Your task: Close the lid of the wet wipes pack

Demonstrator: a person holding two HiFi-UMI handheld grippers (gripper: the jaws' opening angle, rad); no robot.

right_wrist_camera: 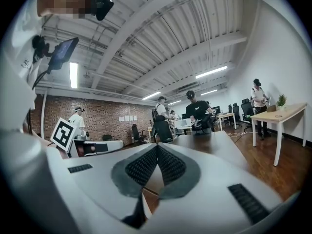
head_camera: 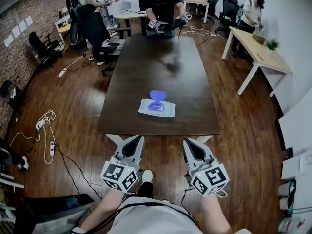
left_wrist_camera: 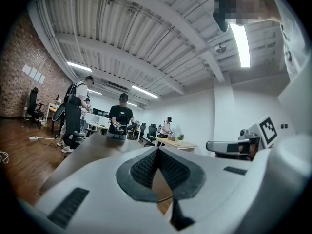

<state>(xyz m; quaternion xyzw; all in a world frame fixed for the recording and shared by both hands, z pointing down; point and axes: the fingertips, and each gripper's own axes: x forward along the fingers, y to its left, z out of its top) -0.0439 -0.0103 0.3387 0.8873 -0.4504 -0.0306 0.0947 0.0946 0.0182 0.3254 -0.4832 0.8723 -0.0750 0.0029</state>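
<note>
The wet wipes pack lies flat on the dark table, near its front edge. Its blue lid stands open, tipped up at the pack's far side. Both grippers hang in front of the table edge, short of the pack, pointing level toward it. My left gripper is shut with nothing between its jaws, which meet at the tips. My right gripper is shut and empty too. Neither gripper view shows the pack.
A person stands at the table's far end holding grippers. Office chairs stand at the back left, a light wooden desk at the right. Cables and a power strip lie on the floor at the left.
</note>
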